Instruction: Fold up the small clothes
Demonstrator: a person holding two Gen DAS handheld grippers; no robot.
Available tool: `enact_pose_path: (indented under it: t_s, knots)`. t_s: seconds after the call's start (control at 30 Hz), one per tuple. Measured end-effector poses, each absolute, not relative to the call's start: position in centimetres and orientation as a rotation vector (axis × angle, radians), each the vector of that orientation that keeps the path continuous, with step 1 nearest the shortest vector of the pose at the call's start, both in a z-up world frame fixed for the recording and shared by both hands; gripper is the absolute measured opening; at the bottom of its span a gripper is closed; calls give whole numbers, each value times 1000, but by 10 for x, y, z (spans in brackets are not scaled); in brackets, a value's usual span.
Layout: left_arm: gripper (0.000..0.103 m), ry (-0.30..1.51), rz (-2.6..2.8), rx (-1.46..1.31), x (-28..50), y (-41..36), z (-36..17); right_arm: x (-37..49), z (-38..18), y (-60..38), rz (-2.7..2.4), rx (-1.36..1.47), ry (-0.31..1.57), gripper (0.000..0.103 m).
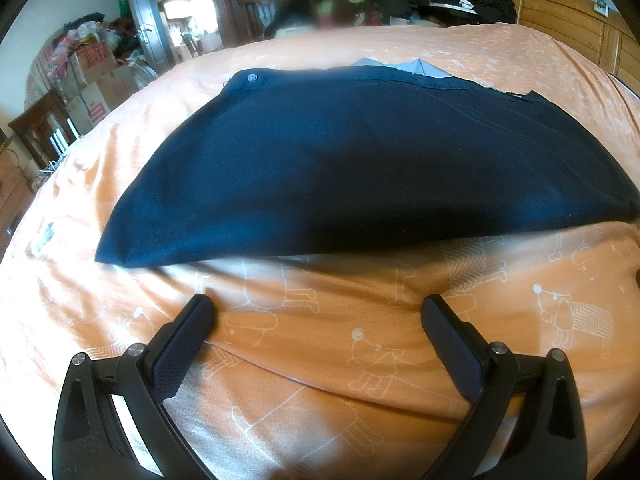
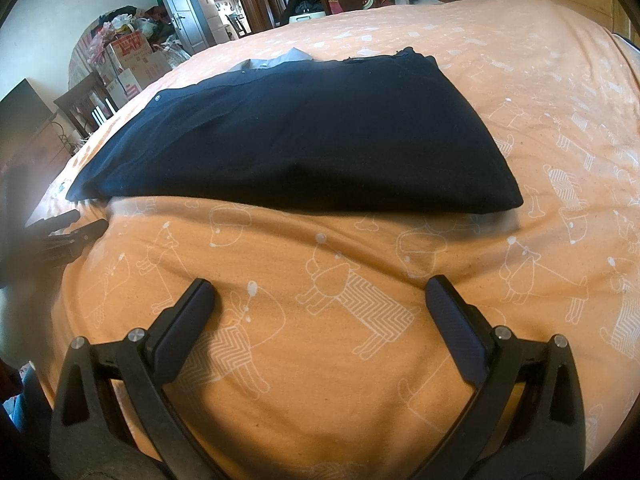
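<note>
**Navy garment flat, both grippers clear**

While both tools hang empty, the navy garment lies flat on the orange bedsheet, a grey collar showing at its far edge. Left gripper and right gripper stand with jaws spread wide, just short of the near hem, probably lined up to pinch it. Bare sheet surrounds the garment on every side, so a forward fold looks unobstructed.

The left gripper has its two fingers spread wide apart, holding nothing. The right gripper is spread wide too, and holds nothing.
</note>
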State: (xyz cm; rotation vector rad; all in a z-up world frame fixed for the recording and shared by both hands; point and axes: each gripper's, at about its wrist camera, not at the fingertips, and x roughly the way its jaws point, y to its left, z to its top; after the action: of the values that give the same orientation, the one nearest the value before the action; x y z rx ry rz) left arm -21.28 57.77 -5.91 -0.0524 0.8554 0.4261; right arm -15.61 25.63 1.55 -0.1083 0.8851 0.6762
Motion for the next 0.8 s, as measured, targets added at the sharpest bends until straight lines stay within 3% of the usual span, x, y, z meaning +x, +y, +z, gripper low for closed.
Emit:
enact_pose_path:
  t_s: [0.8]
  knots:
    - [103, 855, 427, -51, -213, 577, -59, -156, 15, 257, 677, -105, 885, 103]
